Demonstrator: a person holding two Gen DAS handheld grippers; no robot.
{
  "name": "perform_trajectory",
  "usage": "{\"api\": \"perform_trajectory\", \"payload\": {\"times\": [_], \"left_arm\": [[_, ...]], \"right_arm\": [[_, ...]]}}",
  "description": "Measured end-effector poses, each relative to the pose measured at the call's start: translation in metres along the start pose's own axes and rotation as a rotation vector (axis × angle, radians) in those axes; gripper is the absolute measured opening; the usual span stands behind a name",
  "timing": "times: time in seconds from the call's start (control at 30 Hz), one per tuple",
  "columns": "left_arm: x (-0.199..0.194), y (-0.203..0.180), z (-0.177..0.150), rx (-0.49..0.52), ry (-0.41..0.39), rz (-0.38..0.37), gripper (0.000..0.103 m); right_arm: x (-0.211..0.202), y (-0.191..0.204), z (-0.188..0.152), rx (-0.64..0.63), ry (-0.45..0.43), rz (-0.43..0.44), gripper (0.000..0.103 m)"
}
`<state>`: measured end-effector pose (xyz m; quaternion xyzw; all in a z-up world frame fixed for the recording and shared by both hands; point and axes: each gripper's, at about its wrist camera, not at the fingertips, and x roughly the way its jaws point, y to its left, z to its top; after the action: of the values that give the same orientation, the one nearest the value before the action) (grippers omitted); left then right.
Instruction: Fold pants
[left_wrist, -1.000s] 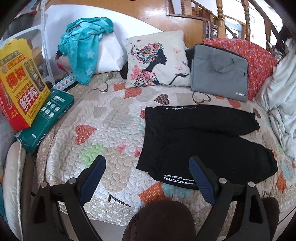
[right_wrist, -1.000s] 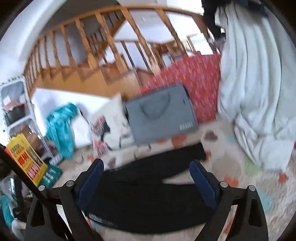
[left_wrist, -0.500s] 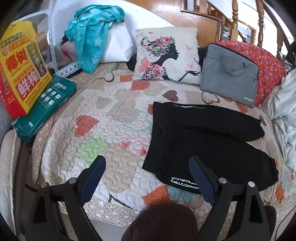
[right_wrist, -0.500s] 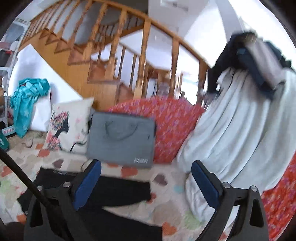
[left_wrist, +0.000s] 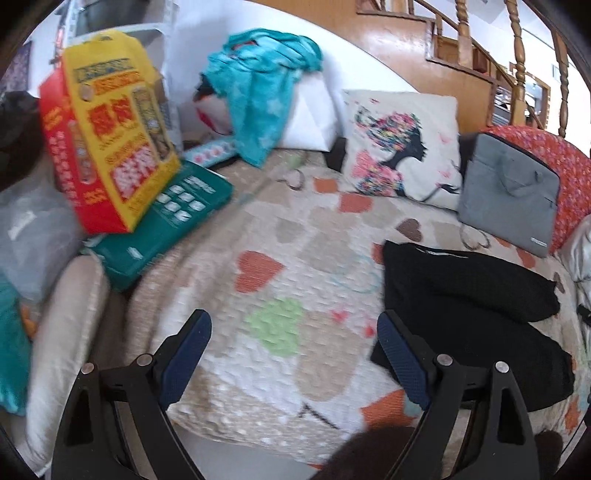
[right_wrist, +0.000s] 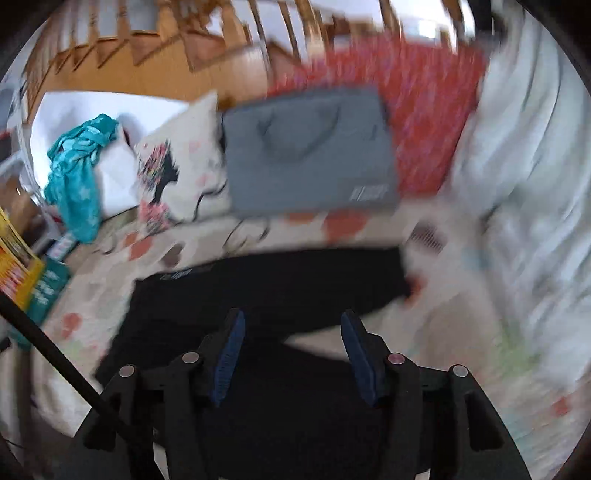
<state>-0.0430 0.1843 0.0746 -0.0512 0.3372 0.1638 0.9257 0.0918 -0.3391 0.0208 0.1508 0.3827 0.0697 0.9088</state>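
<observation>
Quilted bed (left_wrist: 295, 258), black pants (right_wrist: 266, 291) beyond the right gripper's (right_wrist: 291, 354) half-closed jaws.

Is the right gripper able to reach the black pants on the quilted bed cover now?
Probably yes. The right gripper hangs over the black pants, its jaws just closing with nothing visibly pinched, and nothing lies on the cloth.

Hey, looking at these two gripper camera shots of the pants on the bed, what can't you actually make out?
- Black pants, left wrist view: near edge hidden behind the left gripper.
- Pants, right wrist view: motion blur hides folds and label; the right gripper covers the near part.
- Yellow box: print blurred, unreadable.
</observation>
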Motion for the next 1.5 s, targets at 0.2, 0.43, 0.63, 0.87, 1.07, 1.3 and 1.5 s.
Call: {"api": "perform_trajectory", "payload": {"times": [0.2,0.43,0.63,0.87,1.07,1.3,1.5], "left_arm": [[-0.001,0.044,-0.004,-0.069,0.022,0.062,0.091],[-0.011,0.079,-0.007,-0.135,0.018,0.106,0.091],[-0.034,0.129,-0.010,-0.266,0.003,0.163,0.091],[-0.033,0.117,-0.004,-0.233,-0.010,0.126,0.091],[0.037,0.053,0.012,-0.098,0.112,-0.043,0.091],[0.125,-0.049,0.037,0.109,0.210,-0.189,0.091],[0.206,-0.130,0.058,0.237,0.307,-0.289,0.091]], "right_arm": [[0.059,0.002,-0.022,0.114,0.166,0.038,0.059],[0.064,0.011,-0.039,0.055,0.195,-0.010,0.059],[0.063,0.000,-0.046,0.082,0.212,-0.032,0.060],[0.052,0.014,-0.052,0.026,0.196,-0.020,0.060],[0.024,0.016,-0.035,-0.008,0.125,0.018,0.061],[0.021,-0.007,0.015,-0.068,0.130,-0.010,0.066],[0.090,-0.033,0.069,-0.117,0.213,-0.071,0.066]]}}
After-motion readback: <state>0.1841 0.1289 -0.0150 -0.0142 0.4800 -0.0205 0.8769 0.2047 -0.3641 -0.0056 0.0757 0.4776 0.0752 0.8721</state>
